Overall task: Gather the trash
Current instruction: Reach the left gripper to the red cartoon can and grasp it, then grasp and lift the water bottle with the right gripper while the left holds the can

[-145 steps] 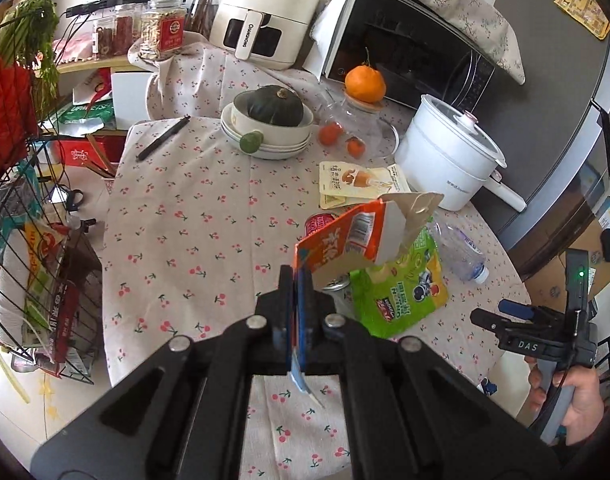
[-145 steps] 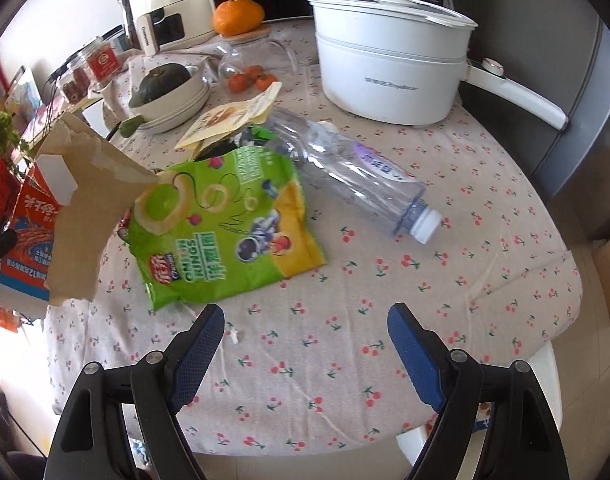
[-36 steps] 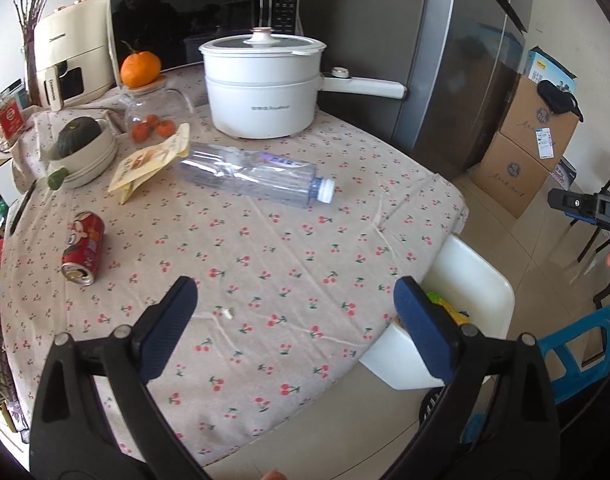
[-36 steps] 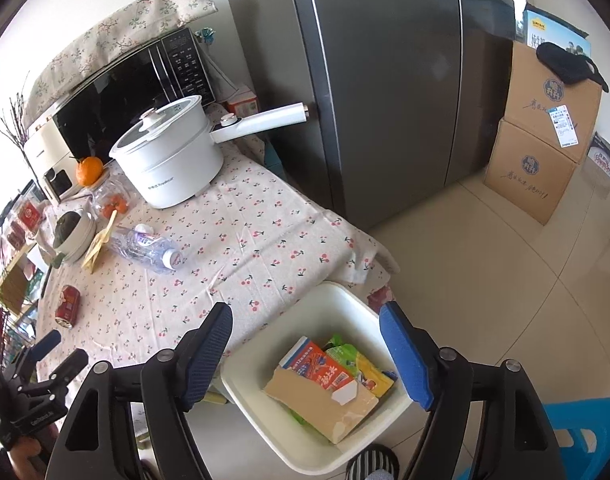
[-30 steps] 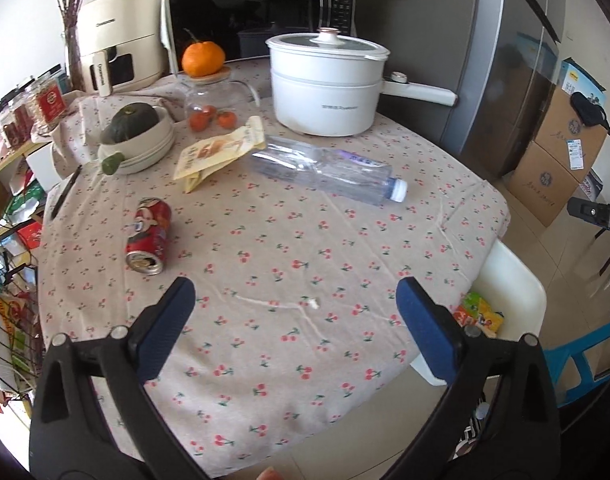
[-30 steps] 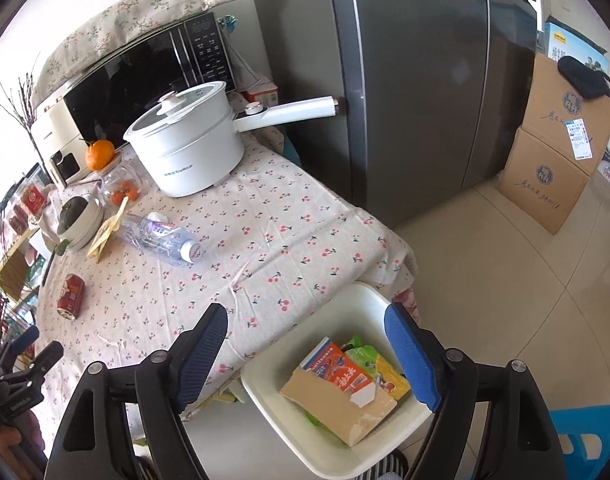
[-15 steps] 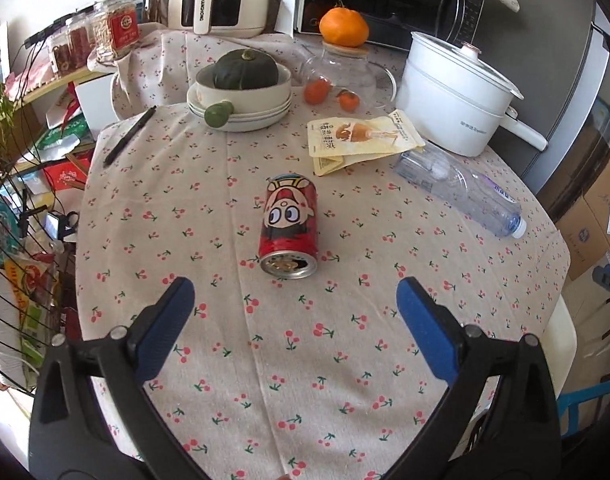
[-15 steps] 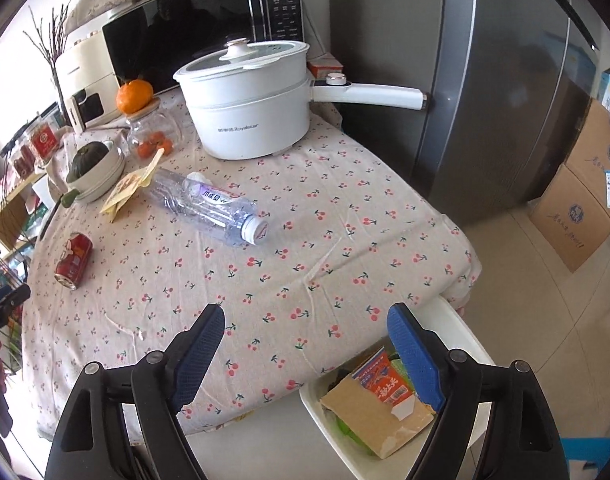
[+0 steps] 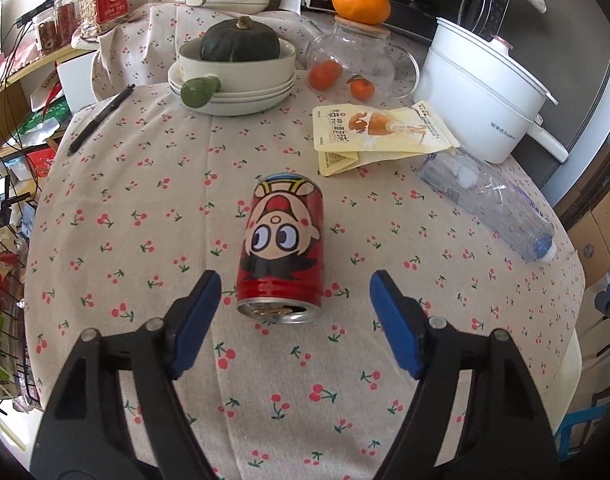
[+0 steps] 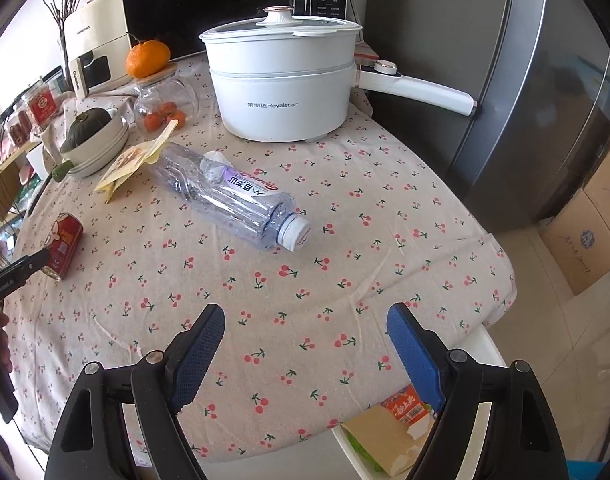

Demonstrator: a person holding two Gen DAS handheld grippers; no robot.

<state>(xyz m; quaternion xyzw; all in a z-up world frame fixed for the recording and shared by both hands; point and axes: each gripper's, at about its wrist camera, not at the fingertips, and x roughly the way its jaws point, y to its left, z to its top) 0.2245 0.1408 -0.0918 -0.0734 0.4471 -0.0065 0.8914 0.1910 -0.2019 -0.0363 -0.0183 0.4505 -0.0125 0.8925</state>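
A red drink can (image 9: pixel 281 248) with a cartoon face lies on its side on the cherry-print tablecloth (image 9: pixel 137 220), its open end toward me. My left gripper (image 9: pixel 295 284) hovers around that end; its jaws are closing, and the pads stand clear of the can on both sides. An empty clear plastic bottle (image 10: pixel 233 196) lies on the cloth, capped end toward my right gripper (image 10: pixel 305 320), which is open and empty a little short of it. The can (image 10: pixel 63 246) also shows at the left of the right wrist view. A yellow snack pouch (image 9: pixel 381 130) lies flat beyond the can.
A white bin (image 10: pixel 389 436) with a carton inside stands below the table's near edge. A white electric pot (image 10: pixel 285 84), a glass jar (image 9: pixel 353 56) topped with an orange, a bowl with a green squash (image 9: pixel 239 54) and a pen (image 9: pixel 101 118) crowd the back. Cardboard boxes (image 10: pixel 585 236) sit on the floor.
Both grippers swung from the bin side back over the table and dropped lower. The left one came up to the can and its jaws narrowed; the right one neared the bottle.
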